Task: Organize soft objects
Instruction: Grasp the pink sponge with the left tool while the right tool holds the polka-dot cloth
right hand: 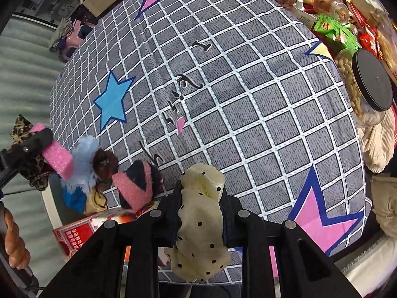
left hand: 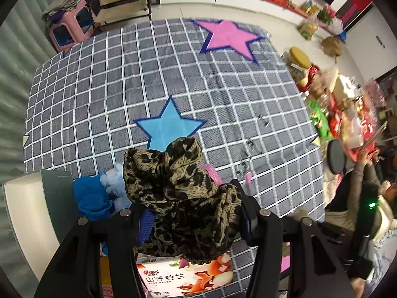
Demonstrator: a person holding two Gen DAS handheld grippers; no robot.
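Note:
My left gripper (left hand: 191,198) points down and is shut on a bunched leopard-print cloth (left hand: 173,173), lifted above the grey checked spread (left hand: 223,87). A pink foam strip (left hand: 211,173) sticks out beside that cloth. In the right wrist view the same left gripper (right hand: 32,146) appears at the left edge with the pink foam strip (right hand: 57,156). My right gripper (right hand: 201,191) is shut on a cream cloth with black dots (right hand: 198,236), also held off the spread. Below lie a pale blue fluffy piece (right hand: 82,159), a dark red scrunchie (right hand: 106,164) and a pink-striped dark item (right hand: 139,183).
A printed carton (left hand: 186,278) and a pale box (left hand: 24,211) sit at the near edge by the pile. Jars (right hand: 369,82) and snack packets (right hand: 332,29) crowd the right side. A pink stool (left hand: 69,27) stands far left. A person's hand (right hand: 15,243) shows at lower left.

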